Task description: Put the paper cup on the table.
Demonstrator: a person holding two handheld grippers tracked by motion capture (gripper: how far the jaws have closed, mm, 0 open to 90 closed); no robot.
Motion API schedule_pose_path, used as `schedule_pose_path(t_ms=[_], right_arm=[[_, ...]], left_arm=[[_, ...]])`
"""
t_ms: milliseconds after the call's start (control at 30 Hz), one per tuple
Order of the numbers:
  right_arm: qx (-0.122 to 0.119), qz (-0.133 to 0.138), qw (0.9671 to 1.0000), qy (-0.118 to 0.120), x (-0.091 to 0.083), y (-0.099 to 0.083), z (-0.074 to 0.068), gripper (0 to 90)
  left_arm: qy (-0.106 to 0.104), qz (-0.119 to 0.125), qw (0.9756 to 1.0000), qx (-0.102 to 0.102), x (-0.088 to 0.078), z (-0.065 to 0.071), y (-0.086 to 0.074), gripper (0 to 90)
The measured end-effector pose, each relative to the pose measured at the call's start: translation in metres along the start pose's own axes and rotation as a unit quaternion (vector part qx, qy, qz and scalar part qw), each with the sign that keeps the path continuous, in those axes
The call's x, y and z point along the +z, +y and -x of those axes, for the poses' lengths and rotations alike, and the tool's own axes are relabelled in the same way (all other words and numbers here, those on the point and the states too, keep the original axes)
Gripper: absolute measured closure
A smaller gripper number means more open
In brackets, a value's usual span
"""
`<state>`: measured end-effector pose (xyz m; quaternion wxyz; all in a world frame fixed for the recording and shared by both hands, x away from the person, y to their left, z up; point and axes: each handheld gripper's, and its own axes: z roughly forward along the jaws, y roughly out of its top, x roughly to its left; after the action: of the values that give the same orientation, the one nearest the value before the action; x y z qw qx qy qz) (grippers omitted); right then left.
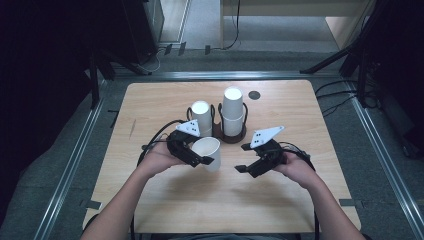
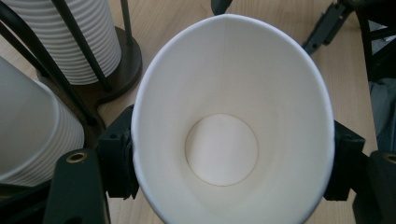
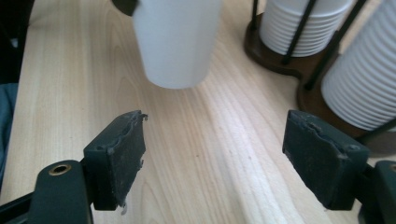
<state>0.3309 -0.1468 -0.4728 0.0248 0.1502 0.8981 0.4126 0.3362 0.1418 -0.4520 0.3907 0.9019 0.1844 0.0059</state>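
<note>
A single paper cup (image 1: 208, 152) is clamped in the left gripper (image 1: 205, 161), with one jaw pressed against each side of the cup wall, so that grip is pretty clear. In the left gripper view the cup (image 2: 229, 126) is seen from above, mouth open towards the camera and its round bottom plainly visible inside, squeezed slightly oval between the two black jaws. The cup is held off the light wooden worktop (image 1: 165, 200), which can be judged from the right gripper view, where the cup (image 3: 175, 42) is seen from the side with its base hanging just above the wood. The right gripper (image 1: 245, 161) is held a bit apart from the cup, to its side, jaws spread wide with nothing between them except bare worktop (image 3: 210, 163). Just beyond the left gripper a dark cup holder (image 1: 234, 136) is parked, with two tall stacks of white cups slotted between its thin black rods: one stack (image 1: 202, 117) right behind the held cup and a taller stack (image 1: 233, 112) next to it. The same stacks are seen up close beside the left gripper's jaws (image 2: 32, 135) and off to the side of the right gripper (image 3: 362, 84). Both grippers are held by a person's hands, coming in from the near edge.
</note>
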Motion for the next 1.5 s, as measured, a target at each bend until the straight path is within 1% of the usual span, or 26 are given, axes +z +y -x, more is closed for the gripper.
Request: schedule_pose_path(t_ms=[67, 167, 233, 267, 333, 433, 533, 567, 633, 667, 700, 767, 800, 833, 867, 1033, 1067, 1100, 1167, 1200, 1267, 1300, 1400, 1433, 1467, 1500], right_arm=[[-0.001, 0.003, 1.0, -0.003, -0.002, 0.0, 0.001, 21.5], [0.002, 0.009, 0.9999, -0.008, -0.007, -0.001, 0.003, 21.5], [0.003, 0.015, 0.9997, -0.017, -0.011, -0.001, 0.005, 21.5], [0.004, 0.017, 0.9997, -0.017, -0.012, -0.001, 0.005, 21.5], [0.006, 0.016, 0.9997, -0.018, -0.013, -0.001, 0.006, 21.5], [0.0, 0.016, 0.9997, -0.02, -0.014, -0.001, 0.009, 21.5], [-0.004, 0.017, 0.9996, -0.023, -0.014, -0.001, 0.011, 21.5], [-0.006, 0.016, 0.9995, -0.025, -0.014, 0.0, 0.013, 21.5], [-0.008, 0.015, 0.9996, -0.023, -0.013, 0.0, 0.014, 21.5], [-0.009, 0.018, 0.9996, -0.019, -0.012, 0.001, 0.015, 21.5], [-0.009, 0.018, 0.9996, -0.019, -0.012, 0.001, 0.015, 21.5], [-0.01, 0.012, 0.9996, -0.021, -0.01, 0.002, 0.016, 21.5], [-0.01, 0.011, 0.9997, -0.021, -0.009, 0.003, 0.016, 21.5], [-0.01, 0.01, 0.9997, -0.022, -0.008, 0.003, 0.017, 21.5], [-0.009, 0.01, 0.9996, -0.023, -0.008, 0.003, 0.017, 21.5], [-0.007, 0.005, 0.9996, -0.028, -0.008, 0.0, 0.02, 21.5], [-0.005, 0.003, 0.9996, -0.028, -0.007, -0.001, 0.022, 21.5], [0.0, 0.002, 0.9995, -0.03, -0.007, -0.003, 0.023, 21.5], [0.001, 0.001, 0.9995, -0.032, -0.006, -0.004, 0.025, 21.5], [0.005, -0.001, 0.9995, -0.032, -0.006, -0.005, 0.025, 21.5], [0.005, 0.003, 0.9995, -0.032, -0.006, -0.005, 0.027, 21.5], [0.005, 0.003, 0.9995, -0.032, -0.006, -0.005, 0.027, 21.5], [0.005, 0.002, 0.9994, -0.033, -0.006, -0.005, 0.026, 21.5], [0.004, -0.002, 0.9994, -0.034, -0.005, -0.004, 0.025, 21.5], [0.004, -0.002, 0.9994, -0.034, -0.005, -0.004, 0.025, 21.5], [0.002, -0.003, 0.9994, -0.036, -0.005, -0.004, 0.025, 21.6]], left_arm=[[0.003, 0.0, 1.0, 0.001, -0.001, 0.0, -0.001, 25.4], [0.006, 0.0, 1.0, -0.004, -0.003, 0.0, -0.004, 25.4], [0.009, -0.001, 0.9999, -0.006, -0.005, 0.0, -0.005, 25.4], [0.013, -0.001, 0.9999, -0.009, -0.007, -0.001, -0.007, 25.3], [0.016, -0.002, 0.9998, -0.009, -0.008, -0.001, -0.008, 25.3], [0.021, -0.004, 0.9996, -0.017, -0.012, -0.002, -0.013, 25.4], [0.025, -0.006, 0.9995, -0.018, -0.013, -0.003, -0.016, 25.4], [0.029, -0.007, 0.9993, -0.022, -0.015, -0.003, -0.019, 25.4], [0.031, -0.01, 0.9992, -0.022, -0.016, -0.004, -0.02, 25.4], [0.043, -0.013, 0.9988, -0.021, -0.017, -0.005, -0.023, 25.4], [0.043, -0.013, 0.9988, -0.021, -0.017, -0.005, -0.023, 25.4], [0.043, -0.017, 0.9986, -0.026, -0.019, -0.008, -0.027, 25.4], [0.046, -0.016, 0.9982, -0.033, -0.021, -0.011, -0.03, 25.4], [0.046, -0.016, 0.9982, -0.033, -0.021, -0.011, -0.03, 25.4], [0.05, -0.014, 0.9979, -0.038, -0.024, -0.013, -0.032, 25.4], [0.057, -0.013, 0.9974, -0.042, -0.029, -0.018, -0.034, 25.4], [0.061, -0.014, 0.9972, -0.041, -0.03, -0.019, -0.035, 25.3], [0.062, -0.015, 0.9969, -0.046, -0.031, -0.022, -0.037, 25.4], [0.064, -0.015, 0.9967, -0.048, -0.033, -0.023, -0.038, 25.3], [0.064, -0.015, 0.9966, -0.049, -0.034, -0.024, -0.039, 25.3], [0.067, -0.012, 0.996, -0.058, -0.037, -0.028, -0.041, 25.3], [0.067, -0.012, 0.996, -0.058, -0.037, -0.028, -0.041, 25.3], [0.068, -0.011, 0.9957, -0.062, -0.039, -0.034, -0.042, 25.3], [0.074, -0.014, 0.9951, -0.065, -0.04, -0.037, -0.043, 25.3], [0.074, -0.014, 0.9951, -0.065, -0.04, -0.037, -0.043, 25.3], [0.079, -0.015, 0.9946, -0.065, -0.04, -0.038, -0.044, 25.3]])
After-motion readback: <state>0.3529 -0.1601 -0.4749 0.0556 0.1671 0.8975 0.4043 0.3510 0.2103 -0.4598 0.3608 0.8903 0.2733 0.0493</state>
